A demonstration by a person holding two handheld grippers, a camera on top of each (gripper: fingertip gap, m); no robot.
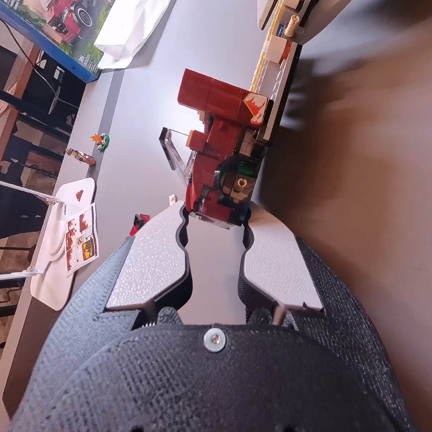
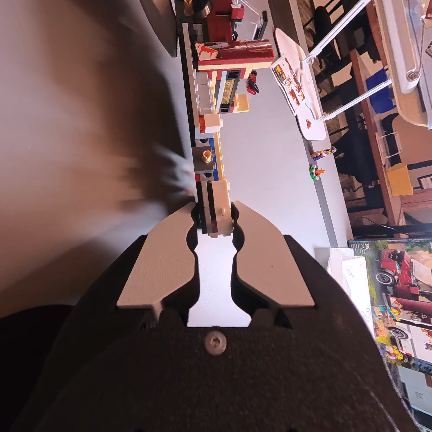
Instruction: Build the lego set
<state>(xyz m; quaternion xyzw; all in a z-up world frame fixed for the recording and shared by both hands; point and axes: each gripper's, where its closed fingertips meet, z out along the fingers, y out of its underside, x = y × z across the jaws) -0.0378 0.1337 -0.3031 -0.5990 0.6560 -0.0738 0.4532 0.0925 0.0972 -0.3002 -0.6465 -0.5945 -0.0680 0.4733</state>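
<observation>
grey table [image 1: 145, 98] | white paper bag [image 1: 133, 30] | wooden shelving [image 2: 383, 191]

Your left wrist view looks close along its fingers at the cab end of the long dark-red brick truck model [image 1: 224, 149]. Your right wrist view faces that model [image 2: 211, 98] from its opposite end, equally close. Both share it.

1. Grey table [image 1: 149, 98] carries everything here.
2. Set box [image 1: 58, 35] lies at one end, white paper bag [image 1: 133, 30] just beside it.
3. Sticker sheet [image 1: 80, 238] lies on a white pad near the edge.
4. Two minifigure bits [image 1: 102, 141] near the edge, small red pieces [image 1: 139, 223] farther in.
</observation>
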